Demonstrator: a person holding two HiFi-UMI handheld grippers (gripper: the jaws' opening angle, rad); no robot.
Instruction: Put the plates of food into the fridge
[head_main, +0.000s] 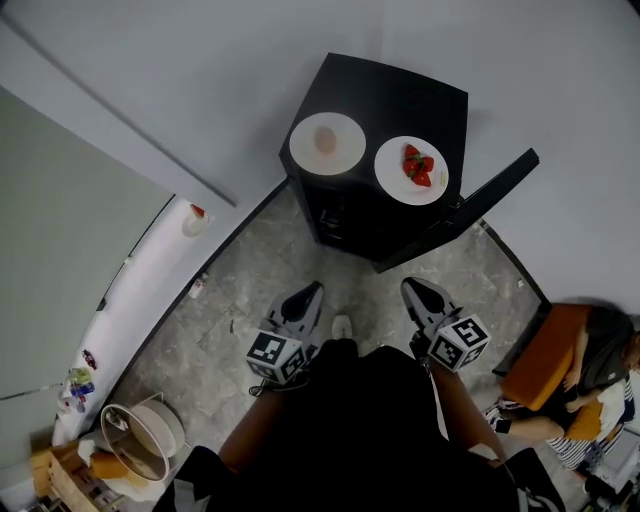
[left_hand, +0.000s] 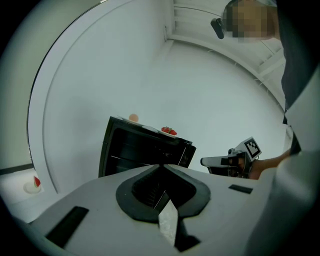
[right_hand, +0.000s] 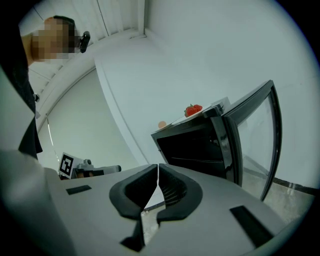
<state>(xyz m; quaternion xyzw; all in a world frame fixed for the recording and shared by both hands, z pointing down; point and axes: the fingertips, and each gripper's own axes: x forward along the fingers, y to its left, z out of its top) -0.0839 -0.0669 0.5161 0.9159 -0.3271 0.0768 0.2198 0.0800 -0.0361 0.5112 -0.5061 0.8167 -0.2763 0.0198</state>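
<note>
- Seen from above, a small black cube-shaped fridge (head_main: 390, 90) stands in a corner of pale walls on a grey mottled stone floor (head_main: 230, 320). Its glass-panelled door (head_main: 470, 205) hangs open to the right
- Two round white plates sit side by side on the fridge's top, not inside it
- The left plate (head_main: 347, 152) carries one pale pink rounded piece of food (head_main: 325, 140)
- The right plate (head_main: 393, 178) carries red strawberries (head_main: 418, 166)
- The left gripper (head_main: 312, 290), grey with black jaw pads, is held in front of the fridge and well apart from it. Its jaws are pressed together with nothing between them
- The right gripper (head_main: 412, 286), built the same, is alongside it, jaws likewise closed and empty
- Both grippers point towards the fridge's open front
</note>
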